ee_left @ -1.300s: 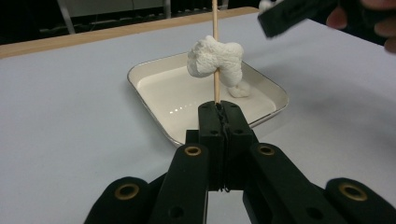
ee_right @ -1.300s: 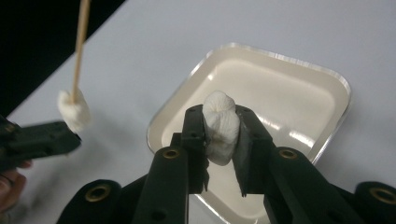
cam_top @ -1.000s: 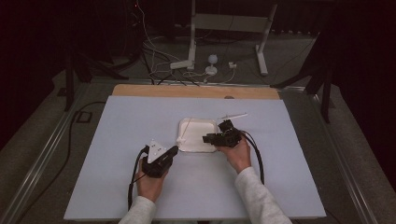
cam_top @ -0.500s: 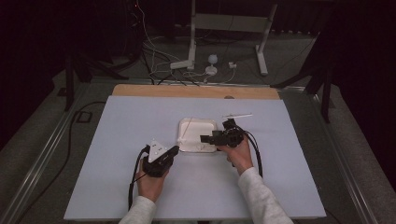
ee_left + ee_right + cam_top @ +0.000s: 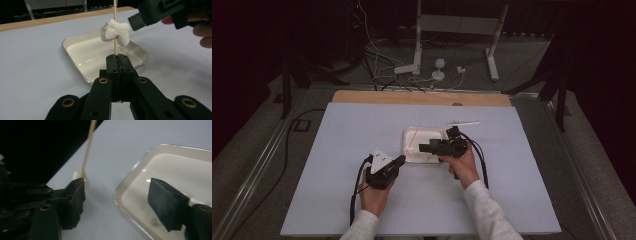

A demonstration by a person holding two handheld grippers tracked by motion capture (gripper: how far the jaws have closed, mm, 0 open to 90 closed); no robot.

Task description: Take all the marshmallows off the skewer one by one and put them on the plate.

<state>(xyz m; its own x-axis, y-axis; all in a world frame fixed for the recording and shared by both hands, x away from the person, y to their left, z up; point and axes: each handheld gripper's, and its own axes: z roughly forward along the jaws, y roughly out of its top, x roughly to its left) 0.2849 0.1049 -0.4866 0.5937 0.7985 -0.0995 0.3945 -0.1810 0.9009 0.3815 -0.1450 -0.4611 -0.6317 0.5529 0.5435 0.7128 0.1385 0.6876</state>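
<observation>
My left gripper point(image 5: 117, 58) is shut on a thin wooden skewer point(image 5: 115, 10) that stands upright from its jaws. A white marshmallow point(image 5: 115, 32) is speared a little above them. Behind it lies a shallow white tray point(image 5: 75, 53). In the high view the left gripper point(image 5: 400, 159) sits just left of the tray point(image 5: 432, 134), with the skewer point(image 5: 413, 136) leaning over it. My right gripper point(image 5: 423, 148) reaches across the tray toward the skewer. Its jaws stand open point(image 5: 117, 187); the marshmallow point(image 5: 78, 175) peeks out behind the left finger point(image 5: 75, 200).
A second pale stick point(image 5: 463, 122) lies on the light blue mat point(image 5: 337, 150) beyond the tray. A wooden strip point(image 5: 422, 98) edges the table's far side. Cables and a stand's legs point(image 5: 417, 65) lie on the floor behind.
My right gripper has edged left across the tray, closer to the skewer and marshmallow. The left gripper has stayed almost still, holding the skewer.
</observation>
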